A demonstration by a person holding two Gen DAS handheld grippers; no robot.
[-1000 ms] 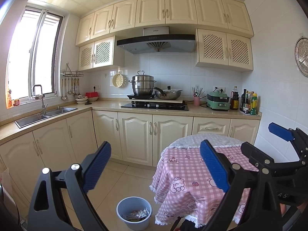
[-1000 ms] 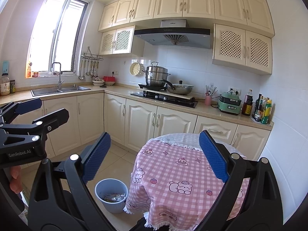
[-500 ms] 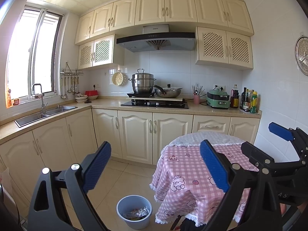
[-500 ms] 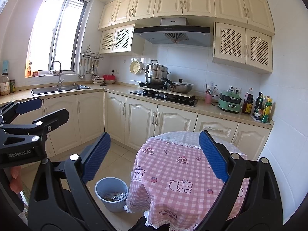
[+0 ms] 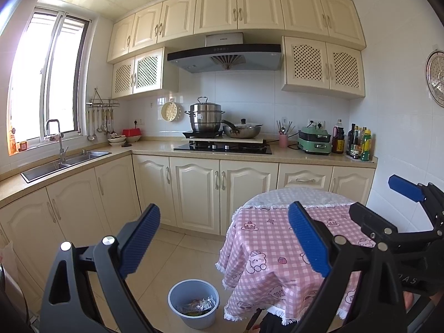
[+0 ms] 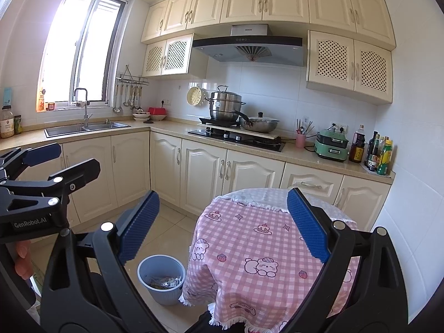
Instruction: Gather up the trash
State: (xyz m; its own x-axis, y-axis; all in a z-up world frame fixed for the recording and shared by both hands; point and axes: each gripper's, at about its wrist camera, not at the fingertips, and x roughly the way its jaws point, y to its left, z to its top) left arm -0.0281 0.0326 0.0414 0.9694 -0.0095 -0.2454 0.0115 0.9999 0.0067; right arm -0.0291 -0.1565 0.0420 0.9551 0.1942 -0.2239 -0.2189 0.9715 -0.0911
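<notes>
A light blue trash bin [image 5: 193,303] stands on the tiled floor left of a round table [image 5: 280,249] with a pink checked cloth; wrappers lie inside it. The bin also shows in the right wrist view [image 6: 161,279]. My left gripper [image 5: 224,240] is open and empty, held high above the floor between bin and table. My right gripper [image 6: 223,226] is open and empty above the table [image 6: 266,252]. The right gripper appears at the right edge of the left view [image 5: 388,208], and the left gripper at the left edge of the right view [image 6: 59,156]. No loose trash shows on the table.
Cream cabinets [image 5: 222,191] run along the back and left walls under a counter with a sink [image 5: 63,162], a hob with pots [image 5: 222,145], a green appliance [image 5: 315,141] and bottles [image 5: 359,144]. Tiled floor lies between cabinets and table.
Both views have tilted slightly upward and shifted a little; the bin sits lower in the left view. Both grippers stay open and empty.
</notes>
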